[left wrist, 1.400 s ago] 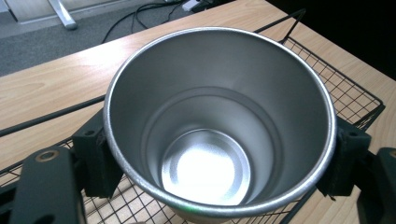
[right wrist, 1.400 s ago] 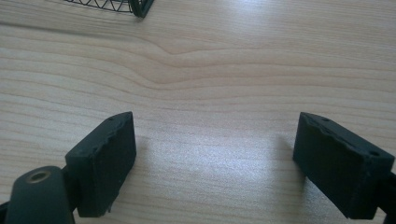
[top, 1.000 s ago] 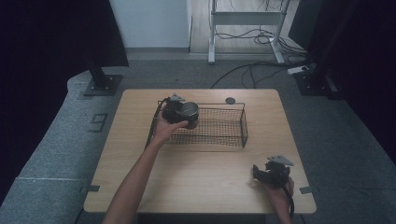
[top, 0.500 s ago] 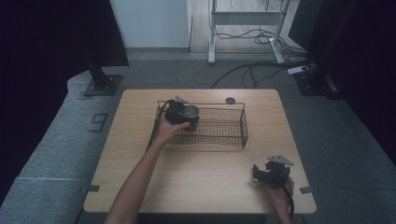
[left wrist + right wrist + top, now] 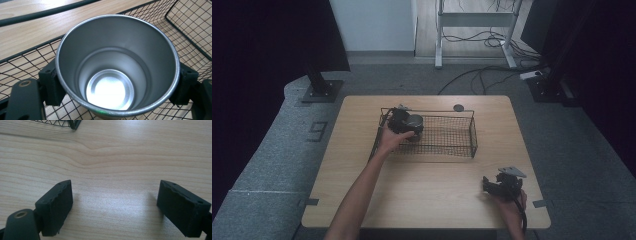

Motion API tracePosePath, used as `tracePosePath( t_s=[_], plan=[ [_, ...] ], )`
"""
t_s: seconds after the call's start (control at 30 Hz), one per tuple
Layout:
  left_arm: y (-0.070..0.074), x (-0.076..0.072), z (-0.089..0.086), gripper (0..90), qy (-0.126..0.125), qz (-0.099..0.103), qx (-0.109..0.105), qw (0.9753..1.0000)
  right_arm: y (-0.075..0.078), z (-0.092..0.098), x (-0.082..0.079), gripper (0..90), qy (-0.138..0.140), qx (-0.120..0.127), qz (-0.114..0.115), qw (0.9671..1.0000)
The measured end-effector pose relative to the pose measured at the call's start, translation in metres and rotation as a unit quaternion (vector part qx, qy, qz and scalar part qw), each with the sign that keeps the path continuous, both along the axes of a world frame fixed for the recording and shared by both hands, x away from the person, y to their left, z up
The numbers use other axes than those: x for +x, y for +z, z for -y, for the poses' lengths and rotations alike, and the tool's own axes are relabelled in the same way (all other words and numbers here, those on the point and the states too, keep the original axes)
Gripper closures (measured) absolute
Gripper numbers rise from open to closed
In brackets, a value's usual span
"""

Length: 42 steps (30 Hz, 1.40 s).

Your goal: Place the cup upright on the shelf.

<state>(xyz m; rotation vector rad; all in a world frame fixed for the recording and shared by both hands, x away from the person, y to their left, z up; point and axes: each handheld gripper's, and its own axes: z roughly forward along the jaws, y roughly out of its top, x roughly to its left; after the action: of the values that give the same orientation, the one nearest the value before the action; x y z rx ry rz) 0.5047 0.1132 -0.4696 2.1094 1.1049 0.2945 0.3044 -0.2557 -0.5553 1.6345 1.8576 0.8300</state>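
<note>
Currently, cup [image 5: 117, 67]: steel, upright, clamped by left gripper [image 5: 401, 121].
Basket [image 5: 462, 146]: wire; cup at its nine-o'clock end.
Right gripper [image 5: 122, 207]: jaws apart, empty.
Advice: lower level, release gently.

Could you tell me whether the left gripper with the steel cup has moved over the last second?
No. The left gripper holds the steel cup at the same left end of the wire basket.

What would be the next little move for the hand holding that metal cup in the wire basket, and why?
Probably lowering it onto the basket floor, then opening. The left gripper has its jaws clamped on both sides of the metal cup, upright inside the wire basket at its left end, with mesh visible beneath.
</note>
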Motion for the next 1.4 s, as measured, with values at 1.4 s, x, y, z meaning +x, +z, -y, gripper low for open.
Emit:
tracePosePath(
  t_s=[1.4],
  plan=[
    [-0.011, 0.008, 0.011, 13.9, 0.018, -0.044, 0.055, 0.9973, 0.000, 0.000, 0.000, 13.1, 0.000, 0.000, 0.000, 1.0000]
  ],
)
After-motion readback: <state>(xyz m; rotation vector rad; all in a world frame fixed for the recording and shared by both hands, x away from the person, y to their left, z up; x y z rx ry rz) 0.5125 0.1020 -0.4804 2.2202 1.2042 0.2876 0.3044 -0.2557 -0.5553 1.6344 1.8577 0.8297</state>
